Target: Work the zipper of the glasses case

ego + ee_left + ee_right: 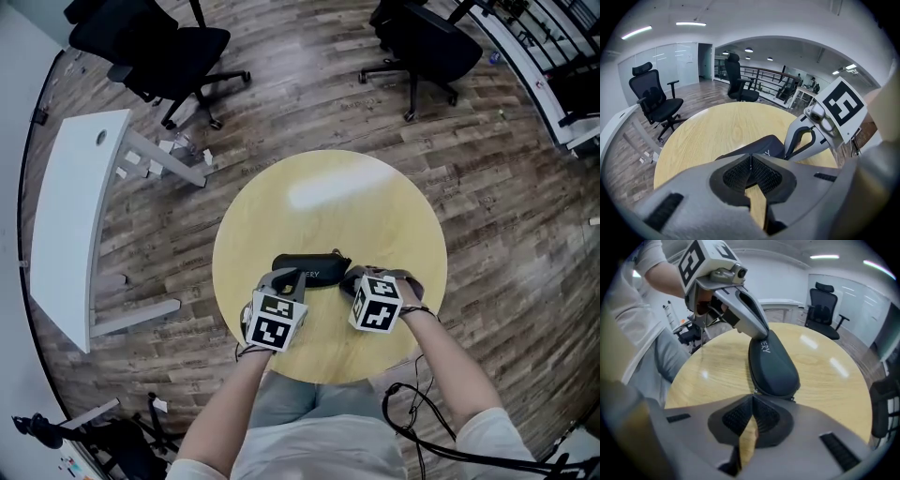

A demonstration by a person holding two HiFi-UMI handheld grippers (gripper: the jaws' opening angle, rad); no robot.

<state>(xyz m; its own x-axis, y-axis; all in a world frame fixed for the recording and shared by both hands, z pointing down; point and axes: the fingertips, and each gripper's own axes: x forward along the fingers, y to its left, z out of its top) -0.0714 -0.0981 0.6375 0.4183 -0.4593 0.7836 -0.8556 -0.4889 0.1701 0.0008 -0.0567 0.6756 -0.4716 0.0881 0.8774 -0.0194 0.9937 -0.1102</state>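
One glasses case, two grippers, one round table, two office chairs, one white desk.

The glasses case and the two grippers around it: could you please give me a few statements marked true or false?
1. The glasses case lies on a round wooden table. True.
2. The case is white. False: it is black.
3. The jaws of the right gripper stand wide apart. False: they are together, with their tips at the near end of the case.
4. The left gripper and the right gripper are at opposite ends of the case. True.
5. The left gripper's jaws are together. True.
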